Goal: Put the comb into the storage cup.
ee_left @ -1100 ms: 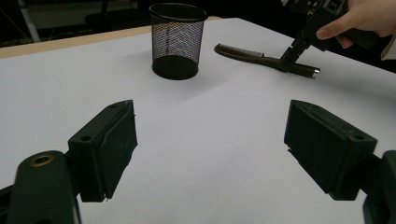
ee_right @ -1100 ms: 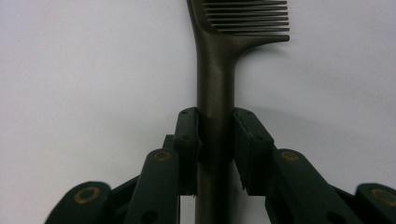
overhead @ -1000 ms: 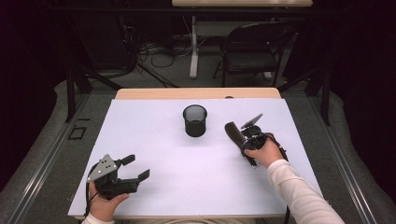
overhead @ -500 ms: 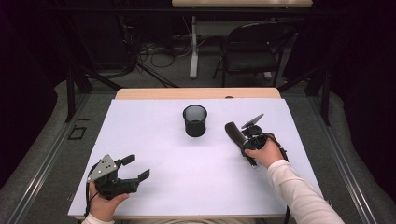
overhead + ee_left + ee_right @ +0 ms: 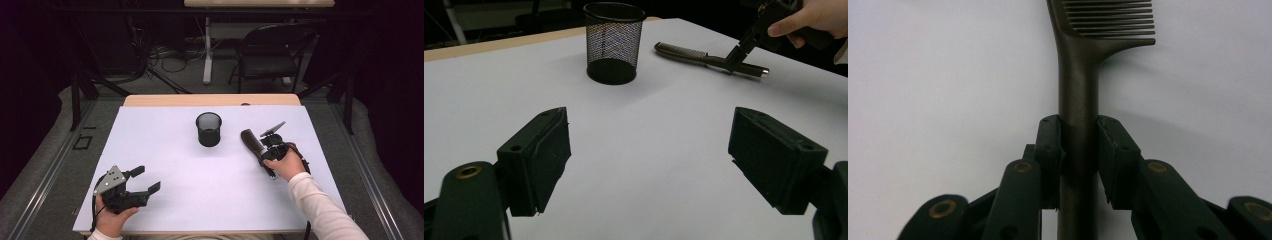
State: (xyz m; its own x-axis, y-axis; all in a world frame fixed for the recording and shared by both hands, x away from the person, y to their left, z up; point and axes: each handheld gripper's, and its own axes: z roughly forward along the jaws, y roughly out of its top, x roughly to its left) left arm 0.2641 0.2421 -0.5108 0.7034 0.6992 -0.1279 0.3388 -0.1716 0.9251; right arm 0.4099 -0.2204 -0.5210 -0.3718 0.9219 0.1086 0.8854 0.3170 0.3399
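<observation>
Comb [image 5: 1078, 75], dark brownish with a long smooth handle and a toothed head, lies flat on the white table cover [image 5: 200, 200], to the right of the black mesh cup [image 5: 208, 129] and a little apart from it. The right gripper [image 5: 1079, 150] points down at it from the right hand [image 5: 285, 165], whose sleeved forearm reaches in from the near right edge; its jaws pinch the comb's handle from both sides, just below the teeth. The left gripper [image 5: 142, 180] rests low near the table's front left corner in the left hand [image 5: 112, 220], jaws spread wide with nothing between them.
</observation>
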